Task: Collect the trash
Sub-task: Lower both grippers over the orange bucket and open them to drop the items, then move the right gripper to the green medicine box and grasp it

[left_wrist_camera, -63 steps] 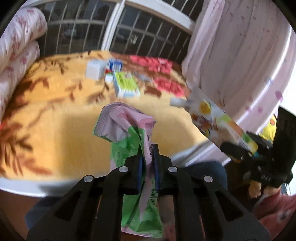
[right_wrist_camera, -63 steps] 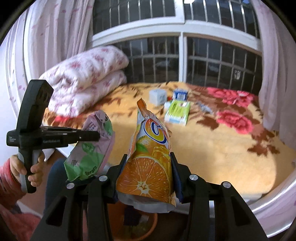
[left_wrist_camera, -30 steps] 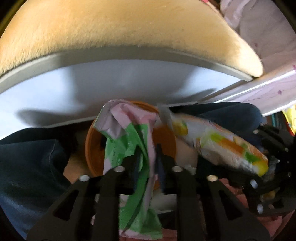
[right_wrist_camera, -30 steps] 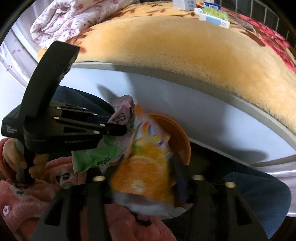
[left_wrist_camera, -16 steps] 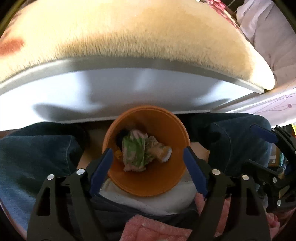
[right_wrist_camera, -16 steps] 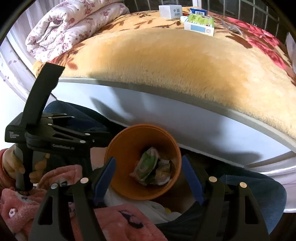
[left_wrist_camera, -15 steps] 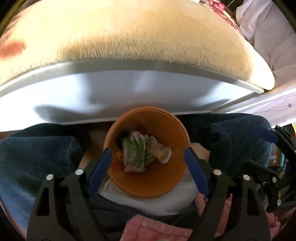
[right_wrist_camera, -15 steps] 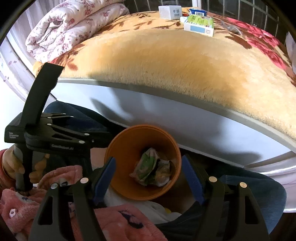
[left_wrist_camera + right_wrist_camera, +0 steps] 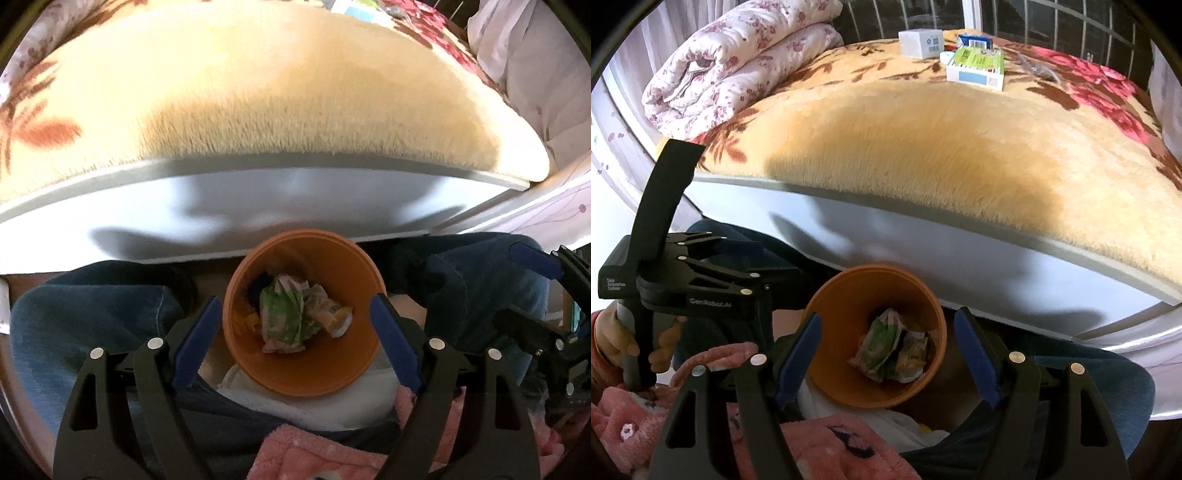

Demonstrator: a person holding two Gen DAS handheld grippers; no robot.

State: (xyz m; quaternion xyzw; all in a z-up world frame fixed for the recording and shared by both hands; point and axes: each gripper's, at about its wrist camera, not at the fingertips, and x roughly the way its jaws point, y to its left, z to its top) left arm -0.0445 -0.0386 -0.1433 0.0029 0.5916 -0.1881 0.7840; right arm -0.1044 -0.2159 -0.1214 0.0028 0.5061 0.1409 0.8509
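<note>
Presently both grippers hang above the orange bin [image 9: 306,373], which sits on the floor between the person's denim-clad legs [image 9: 92,325], close against the bed [image 9: 923,155]. Left gripper [image 9: 297,321]: jaws released, nothing between them. Right gripper [image 9: 886,341]: jaws likewise spread and empty. Inside the bin lie the crumpled green-and-pink wrapper [image 9: 282,314] and, touching it, the orange juice pouch [image 9: 332,317]. On the far side of the bed's blanket remain a white box [image 9: 919,42] and a green-topped carton [image 9: 977,64].
</note>
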